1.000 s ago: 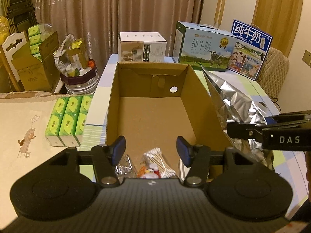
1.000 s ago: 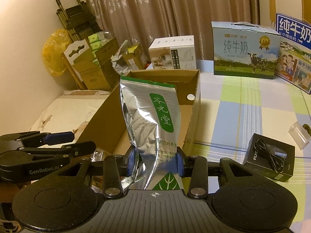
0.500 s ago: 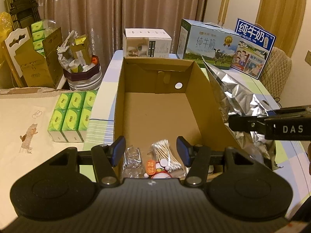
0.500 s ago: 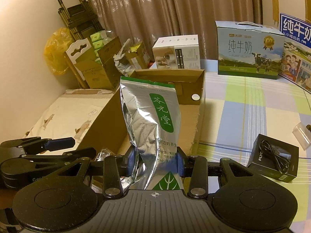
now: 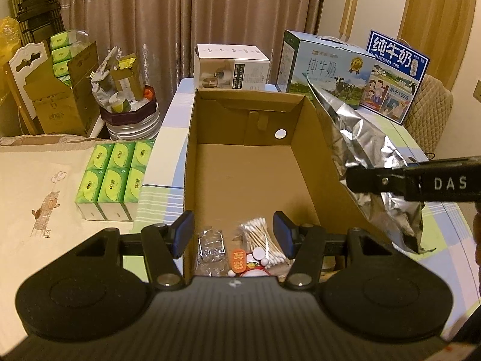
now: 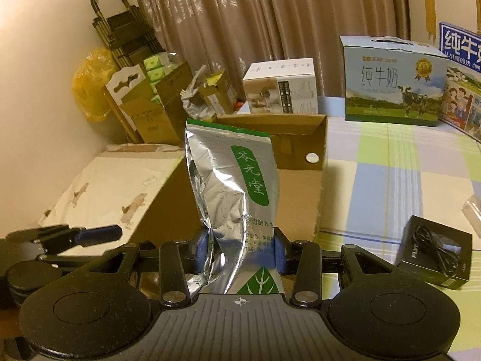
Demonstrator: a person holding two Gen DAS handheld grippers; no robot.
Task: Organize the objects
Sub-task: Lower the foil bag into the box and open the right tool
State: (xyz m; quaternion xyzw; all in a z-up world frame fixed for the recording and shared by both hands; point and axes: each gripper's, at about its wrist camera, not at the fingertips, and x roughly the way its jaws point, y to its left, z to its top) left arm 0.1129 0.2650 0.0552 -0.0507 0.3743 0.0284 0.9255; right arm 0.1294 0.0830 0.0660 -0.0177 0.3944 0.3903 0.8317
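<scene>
The right tongs [image 6: 239, 251] pinch a silver foil pouch [image 6: 231, 192] near its bottom, holding it upright just beside the right wall of the open cardboard box [image 5: 249, 165]. The left tongs [image 5: 234, 237] are spread with nothing between them, above the box's near end, where cotton swabs [image 5: 263, 240] lie.

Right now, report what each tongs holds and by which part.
The right tongs clamp the crinkled silver foil pouch with the green label across its lower part, near the bottom. The left tongs are open and hold nothing.
</scene>
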